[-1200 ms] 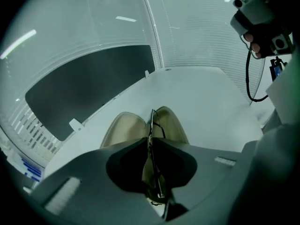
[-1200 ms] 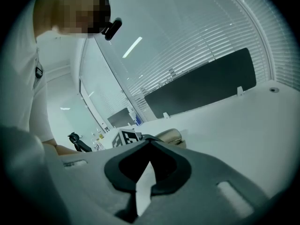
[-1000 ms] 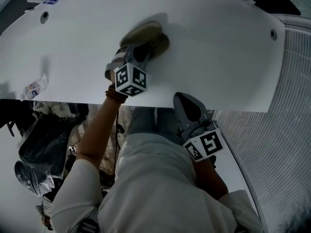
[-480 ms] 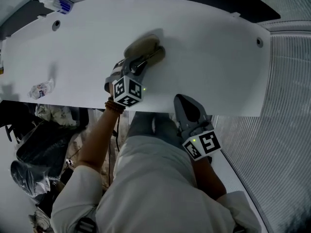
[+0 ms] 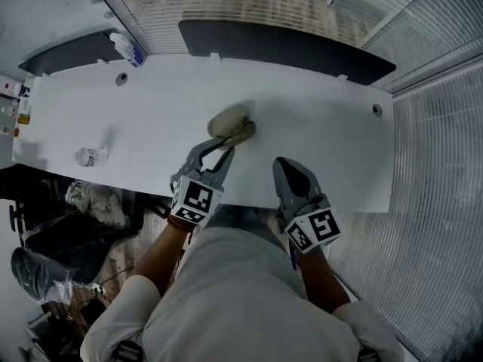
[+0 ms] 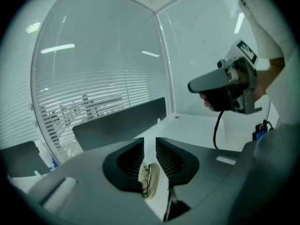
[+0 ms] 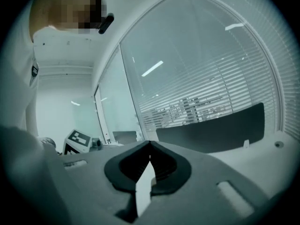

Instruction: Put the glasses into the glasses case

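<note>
Left gripper view gives us the clearest read: the left gripper [image 6: 150, 146] has its jaws apart by a narrow gap, and they have just been closing, with nothing held between the pads. Through that gap we see the glasses [image 6: 146, 179], a thin dark frame lying in the beige glasses case [image 6: 153, 187]. The case rests on the white table [image 6: 197, 128], beyond and below the tips, clear of both pads. It looks small in the slot, so we take it to be apart from the jaws, not touched by them. At the upper right of this view we see the right gripper [image 6: 194, 85] held up in a hand, off the table. In the right gripper view its two jaws meet at their tips and close on nothing; only bare table shows in the slit below them, and the glasses and their case do not appear there at all. From the head view we place the case near the middle of the table, just ahead of the left gripper's tips. The right gripper hangs over the near edge to the right, well apart from the case. A dark partition [image 5: 287, 45] runs along the table's far side.
</note>
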The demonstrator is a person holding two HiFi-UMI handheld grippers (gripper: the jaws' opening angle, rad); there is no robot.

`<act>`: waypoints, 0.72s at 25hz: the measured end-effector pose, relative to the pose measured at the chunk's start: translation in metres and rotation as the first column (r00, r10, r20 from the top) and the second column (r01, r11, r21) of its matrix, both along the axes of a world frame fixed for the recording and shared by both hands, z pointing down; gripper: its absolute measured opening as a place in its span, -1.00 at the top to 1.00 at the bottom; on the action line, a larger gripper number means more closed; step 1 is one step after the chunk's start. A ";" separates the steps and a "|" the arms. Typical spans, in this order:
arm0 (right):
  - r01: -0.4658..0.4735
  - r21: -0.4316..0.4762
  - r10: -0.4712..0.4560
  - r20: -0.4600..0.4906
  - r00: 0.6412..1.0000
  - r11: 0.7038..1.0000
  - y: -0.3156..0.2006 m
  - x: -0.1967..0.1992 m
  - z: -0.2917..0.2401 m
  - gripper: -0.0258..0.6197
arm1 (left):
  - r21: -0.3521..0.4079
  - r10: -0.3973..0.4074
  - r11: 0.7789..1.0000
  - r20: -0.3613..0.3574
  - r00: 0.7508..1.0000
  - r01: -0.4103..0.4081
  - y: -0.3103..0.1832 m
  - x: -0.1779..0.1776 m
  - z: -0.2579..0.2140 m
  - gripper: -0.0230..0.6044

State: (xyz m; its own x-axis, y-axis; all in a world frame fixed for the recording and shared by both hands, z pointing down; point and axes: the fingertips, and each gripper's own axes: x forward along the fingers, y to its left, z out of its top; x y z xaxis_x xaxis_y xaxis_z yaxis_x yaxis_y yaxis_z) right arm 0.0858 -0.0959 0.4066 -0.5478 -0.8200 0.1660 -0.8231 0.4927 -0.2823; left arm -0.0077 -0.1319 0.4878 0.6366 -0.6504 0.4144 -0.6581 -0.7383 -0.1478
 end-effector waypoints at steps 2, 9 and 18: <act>0.012 0.043 -0.012 0.000 1.000 0.999 -0.001 -0.001 -0.025 0.92 | 0.026 -0.008 1.000 -0.080 0.997 0.010 0.011 0.001 -0.039 0.68; 0.082 0.173 -0.082 -0.008 0.997 0.982 0.007 -0.019 -0.090 0.92 | 0.116 0.016 0.993 -0.274 0.962 0.017 0.043 0.004 -0.134 0.73; 0.133 0.252 -0.135 -0.012 0.991 0.959 0.034 -0.033 -0.129 0.92 | 0.240 0.127 0.970 -0.360 0.924 -0.039 0.075 0.014 -0.206 0.92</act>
